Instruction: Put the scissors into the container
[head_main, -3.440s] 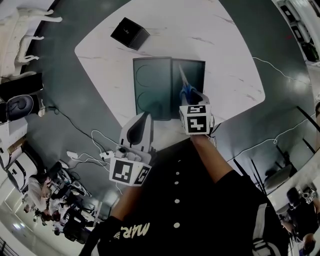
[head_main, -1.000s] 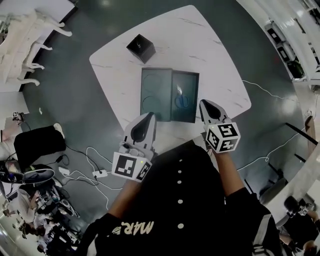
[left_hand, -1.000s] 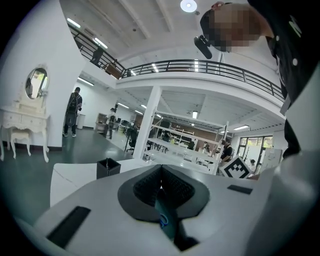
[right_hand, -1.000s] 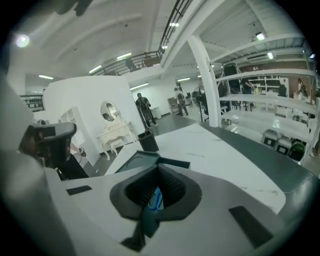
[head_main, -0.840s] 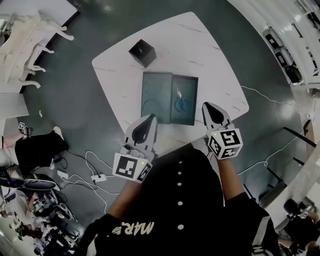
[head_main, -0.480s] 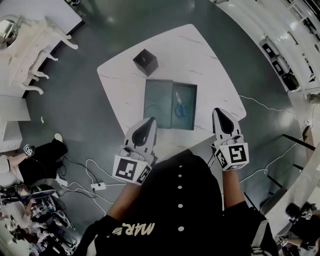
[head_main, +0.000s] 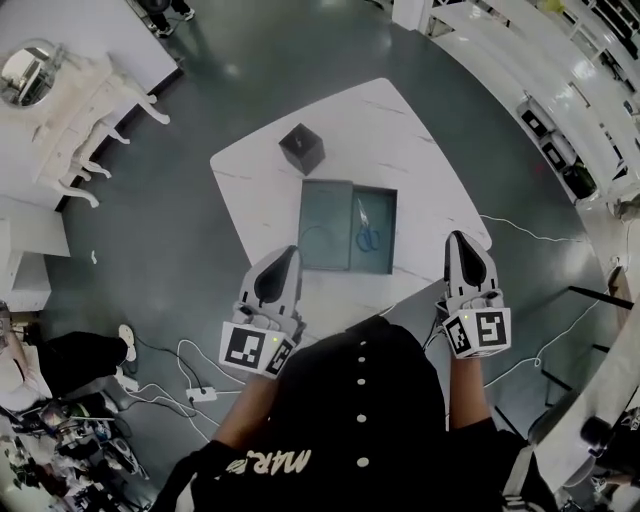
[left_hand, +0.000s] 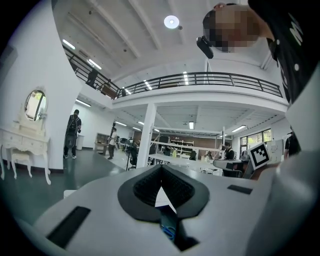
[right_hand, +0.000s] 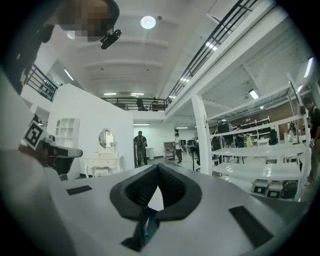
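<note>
Both grippers have lifted and pulled back since the earlier frames. The right gripper (head_main: 459, 240), which was over the container then, now hangs off the near right edge of the table (head_main: 420, 140). The left gripper (head_main: 289, 254) hangs over the table's near left edge. The table has also dropped further below the camera.

In the right gripper view, the right gripper (right_hand: 158, 166) has its jaws closed together with nothing between them. In the left gripper view, the left gripper (left_hand: 161, 167) is likewise closed and empty.

The scissors (head_main: 366, 228) lie in the right half of the open dark container (head_main: 325, 215) at the middle of the table. Their blue handles are at the near end and the blades point away. A small black box (head_main: 301, 148) sits just beyond the container, apart from it.
</note>
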